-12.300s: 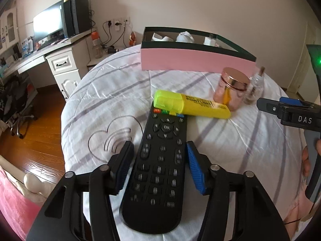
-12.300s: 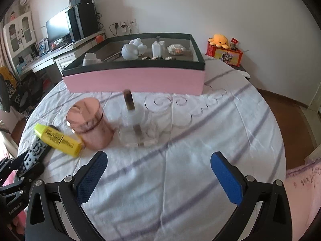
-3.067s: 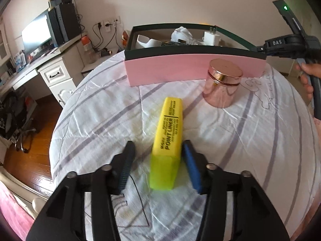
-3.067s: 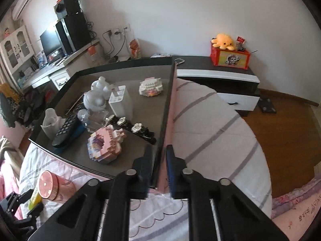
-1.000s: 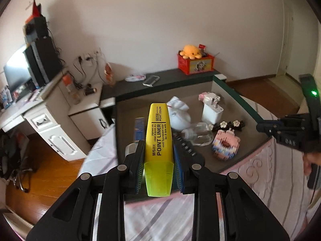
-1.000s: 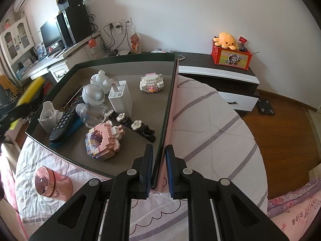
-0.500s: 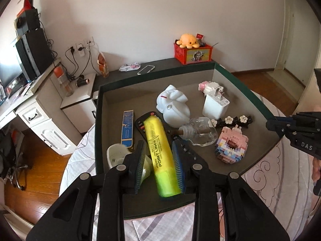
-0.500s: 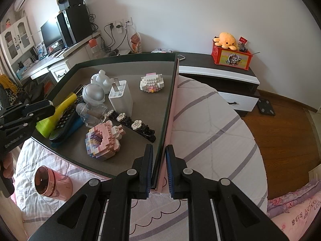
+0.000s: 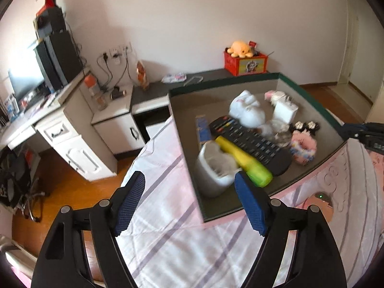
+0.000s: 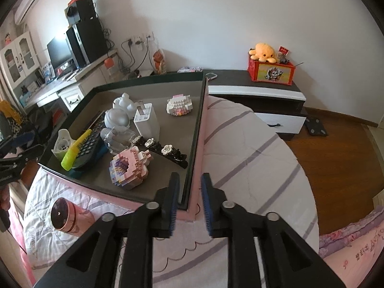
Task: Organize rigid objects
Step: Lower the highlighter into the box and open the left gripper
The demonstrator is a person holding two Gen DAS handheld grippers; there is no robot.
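Observation:
The pink box with a dark lining holds the yellow highlighter, lying beside the black remote and a white cup. My left gripper is open and empty, above the box's near left corner. My right gripper is shut on the box's right wall near its front corner. In the right wrist view the highlighter and remote lie at the box's left end. A rose-gold jar stands on the bedspread outside the box.
The box also holds a white figurine, a white charger, a glass bottle, flower hair clips and two brick models. A white desk and wooden floor lie left; a dark cabinet stands behind.
My left gripper has opened, let go of the highlighter in the box and drawn back to the left. My right gripper stays on the box wall.

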